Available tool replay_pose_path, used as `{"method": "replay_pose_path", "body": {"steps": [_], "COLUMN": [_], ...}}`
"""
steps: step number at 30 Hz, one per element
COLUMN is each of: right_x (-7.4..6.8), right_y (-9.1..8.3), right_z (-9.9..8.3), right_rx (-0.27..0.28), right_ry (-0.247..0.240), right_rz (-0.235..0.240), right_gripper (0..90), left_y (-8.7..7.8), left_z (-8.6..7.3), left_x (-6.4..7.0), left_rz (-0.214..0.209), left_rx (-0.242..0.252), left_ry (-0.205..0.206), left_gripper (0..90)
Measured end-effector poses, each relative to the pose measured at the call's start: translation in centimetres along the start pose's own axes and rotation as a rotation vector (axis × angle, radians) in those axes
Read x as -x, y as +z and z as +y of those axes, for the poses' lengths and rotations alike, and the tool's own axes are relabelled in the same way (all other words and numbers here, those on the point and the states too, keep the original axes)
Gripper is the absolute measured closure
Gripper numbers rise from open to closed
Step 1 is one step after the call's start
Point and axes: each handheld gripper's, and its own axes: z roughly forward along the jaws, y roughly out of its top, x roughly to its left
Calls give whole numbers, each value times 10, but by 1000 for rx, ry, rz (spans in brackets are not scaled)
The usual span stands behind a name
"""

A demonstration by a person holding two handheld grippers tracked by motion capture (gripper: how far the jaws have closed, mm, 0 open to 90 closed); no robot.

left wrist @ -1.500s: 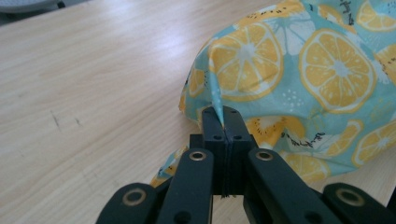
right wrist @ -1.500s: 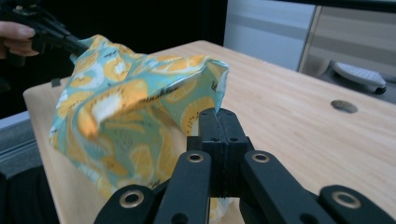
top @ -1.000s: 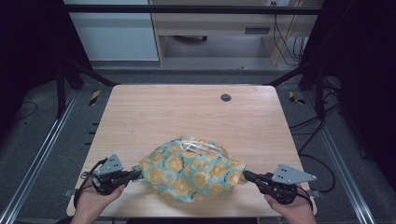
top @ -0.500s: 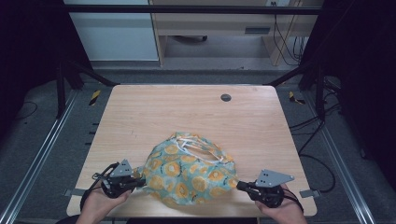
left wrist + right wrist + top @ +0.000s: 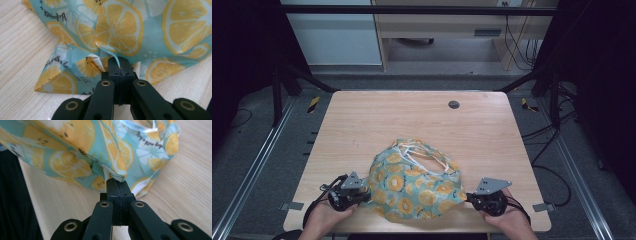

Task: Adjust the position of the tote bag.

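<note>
Evidently both tools were fully closed on fabric at inspection. The left gripper (image 5: 119, 67) had its jaws pressed together on a fold of the lemon-print bag (image 5: 414, 182), which spread ahead of and above its tips. The right gripper (image 5: 117, 185) pinched the opposite edge likewise, the bag bulging just beyond it, near the table (image 5: 377, 115) edge. White handles (image 5: 422, 152) lay on the bag's far side. Judged light, soft and limp; corner pinches suit it, though thin cloth may slip.
</note>
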Motion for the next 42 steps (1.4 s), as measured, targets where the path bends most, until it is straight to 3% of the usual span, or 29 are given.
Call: {"method": "replay_pose_path", "body": {"steps": [10,19,24,25,27,28,30,32,33,35,41,42], "right_x": [10,20,20,20,20,20,24,26,29,31,33,30], "right_y": [4,-4,-11,-13,-20,-20,-28,-30,-35,-40,-56,-65], "right_z": [2,7,9,11,17,17,26,29,35,40,58,66], "right_rx": [-4,68,103,113,145,145,190,200,220,242,323,365], "right_ry": [20,57,56,57,63,63,78,82,84,88,92,91], "right_rz": [-31,-68,-84,-88,-95,-95,-114,-120,-134,-141,-163,-151], "right_gripper": [900,900,900,900,900,900,900,900,900,900,900,900], "left_y": [1,0,-6,-10,-25,-25,-40,-44,-54,-64,-84,-88], "left_z": [-1,-3,-4,-4,-5,-5,-5,-5,-6,-6,-4,-3], "left_x": [-1,0,2,2,-1,-1,-4,-4,-6,-8,-6,-4], "left_rz": [-1,-19,-1,9,46,46,85,91,96,85,69,66], "left_rx": [-13,-14,16,44,156,156,247,269,338,402,488,493], "left_ry": [-8,-20,-24,-29,-62,-62,-93,-97,-126,-147,-154,-143], "left_gripper": [900,900,900,900,900,900,900,900,900,900,900,900]}}
